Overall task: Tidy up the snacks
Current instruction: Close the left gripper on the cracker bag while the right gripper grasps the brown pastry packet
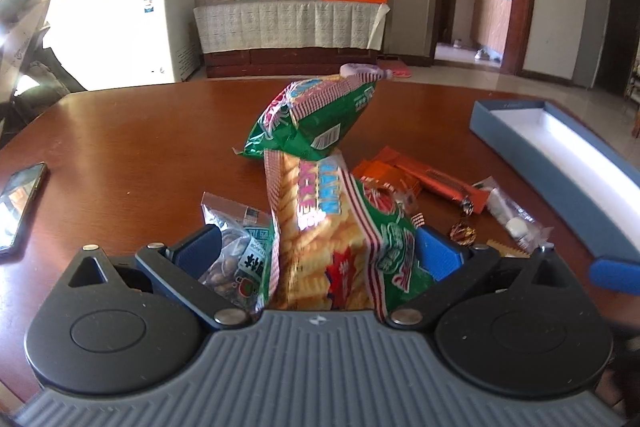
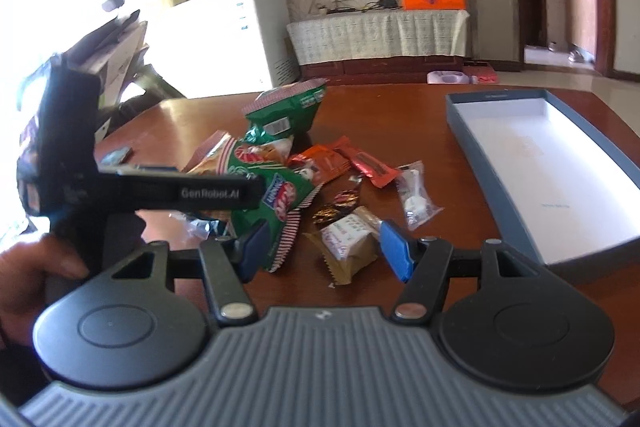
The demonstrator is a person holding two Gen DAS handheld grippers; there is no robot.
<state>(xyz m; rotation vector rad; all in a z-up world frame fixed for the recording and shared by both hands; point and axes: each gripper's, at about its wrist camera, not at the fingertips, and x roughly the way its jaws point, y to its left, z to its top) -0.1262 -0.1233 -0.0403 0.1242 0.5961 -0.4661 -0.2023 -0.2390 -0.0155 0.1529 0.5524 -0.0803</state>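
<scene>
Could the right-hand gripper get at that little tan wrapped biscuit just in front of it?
Probably yes. The right gripper stands open, with the tan biscuit packet lying between its fingers on the table. Only a green cracker bag crowds its left finger.

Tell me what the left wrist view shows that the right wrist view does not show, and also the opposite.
Only the left wrist view shows the bag of nuts beside the cracker bag that lies between the wide left gripper fingers, and the whole phone.

Only the right wrist view shows the left gripper from outside with the hand holding it, and the tan pastry packet between the open right gripper fingers.

Both show the upright green bag, the orange packets, the empty blue box and the table.
</scene>
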